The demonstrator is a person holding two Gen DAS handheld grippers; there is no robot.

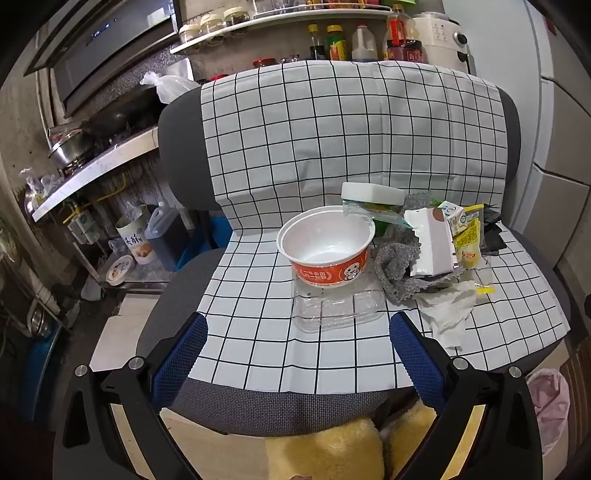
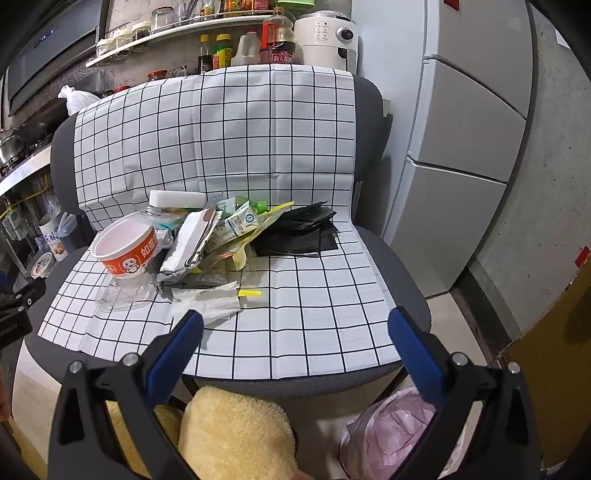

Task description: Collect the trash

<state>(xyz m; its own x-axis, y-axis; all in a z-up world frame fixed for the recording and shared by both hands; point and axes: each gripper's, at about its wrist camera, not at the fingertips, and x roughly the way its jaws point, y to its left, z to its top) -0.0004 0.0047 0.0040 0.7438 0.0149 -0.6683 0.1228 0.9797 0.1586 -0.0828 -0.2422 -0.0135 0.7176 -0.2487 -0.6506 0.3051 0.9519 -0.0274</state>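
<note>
This is a home kitchen. A range hood [image 1: 110,40] hangs over a gas stove [image 1: 99,147] carrying a dark wok [image 1: 114,118] and a steel pot [image 1: 70,144]. Wall shelves [image 1: 280,22] hold jars, and sauce and oil bottles [image 2: 243,48] line the counter beside a white countertop appliance [image 2: 327,37], probably an air fryer. A pale refrigerator [image 2: 461,147] stands at right.

The orange bowl [image 2: 127,249] reads "如", and the dark sauce bottle [image 2: 279,50] reads "海天酱油".
</note>
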